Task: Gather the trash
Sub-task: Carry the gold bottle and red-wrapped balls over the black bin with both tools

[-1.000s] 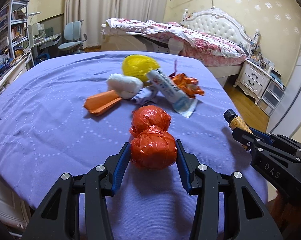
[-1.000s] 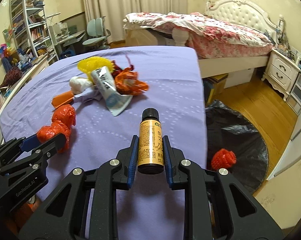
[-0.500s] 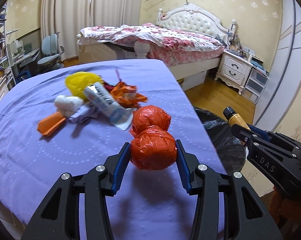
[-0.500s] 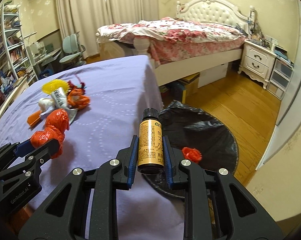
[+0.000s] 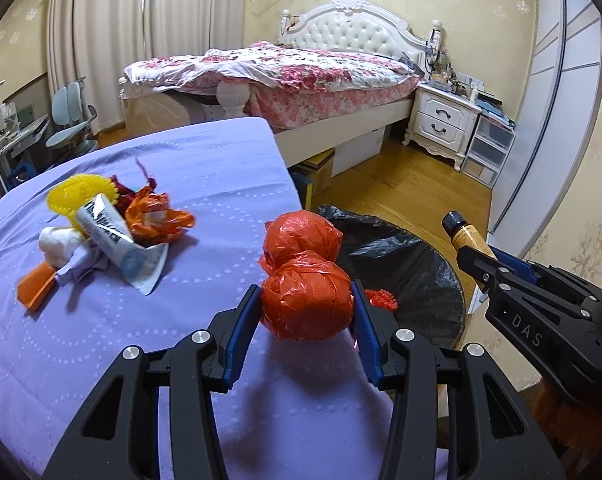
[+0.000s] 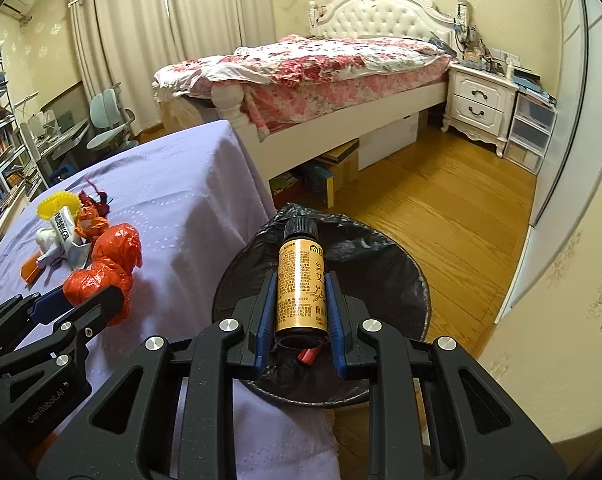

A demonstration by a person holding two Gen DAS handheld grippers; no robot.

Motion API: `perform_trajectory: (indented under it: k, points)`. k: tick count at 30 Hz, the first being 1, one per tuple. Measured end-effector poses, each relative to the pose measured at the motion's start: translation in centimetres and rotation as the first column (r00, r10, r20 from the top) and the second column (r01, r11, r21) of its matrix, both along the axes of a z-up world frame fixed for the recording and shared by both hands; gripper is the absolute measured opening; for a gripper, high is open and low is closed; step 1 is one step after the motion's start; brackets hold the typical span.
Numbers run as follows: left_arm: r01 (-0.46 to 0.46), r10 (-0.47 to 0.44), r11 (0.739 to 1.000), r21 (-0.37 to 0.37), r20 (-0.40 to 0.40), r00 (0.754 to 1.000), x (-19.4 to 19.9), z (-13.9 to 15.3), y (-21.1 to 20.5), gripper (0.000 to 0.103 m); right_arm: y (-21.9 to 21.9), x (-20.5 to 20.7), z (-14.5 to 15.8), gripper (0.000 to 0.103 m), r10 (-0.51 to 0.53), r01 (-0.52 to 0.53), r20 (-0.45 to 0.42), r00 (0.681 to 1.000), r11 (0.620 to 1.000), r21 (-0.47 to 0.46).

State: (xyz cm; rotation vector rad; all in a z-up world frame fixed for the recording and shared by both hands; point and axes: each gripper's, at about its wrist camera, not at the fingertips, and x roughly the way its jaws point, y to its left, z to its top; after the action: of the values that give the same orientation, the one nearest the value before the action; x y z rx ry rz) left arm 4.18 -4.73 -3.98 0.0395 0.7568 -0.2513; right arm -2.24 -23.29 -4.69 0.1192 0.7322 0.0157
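Left wrist view: the left tool (image 5: 305, 312) is pinching an orange plastic bundle (image 5: 303, 278) between its blue pads, holding it over the right edge of the table (image 5: 101, 340), which is wearing a purple cloth. Beyond that edge, a black-lined trash bin (image 5: 417, 268) is sitting on the wooden floor with a small red scrap (image 5: 381, 300) lying inside. A pile of remaining trash (image 5: 105, 232) is lying on the cloth to the left, well apart from the bundle.

Right wrist view: the right tool (image 6: 299, 304) is clamping a small amber bottle (image 6: 299, 276) with a black cap, pointing forward, apparently above the bin's opening (image 6: 373, 264). Something red (image 6: 307, 356) is showing just beneath the bottle, too hidden to identify.
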Motion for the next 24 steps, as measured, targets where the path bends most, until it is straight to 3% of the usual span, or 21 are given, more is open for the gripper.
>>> perform_trajectory:
  k: [24]
  points:
    - [0.030, -0.029, 0.998, 0.050, -0.016, 0.999, 2.3, -0.6, -3.6, 0.047, -2.4, 1.4, -0.6, 0.023, -0.042, 0.042, -0.015, 0.999, 0.999, 0.021]
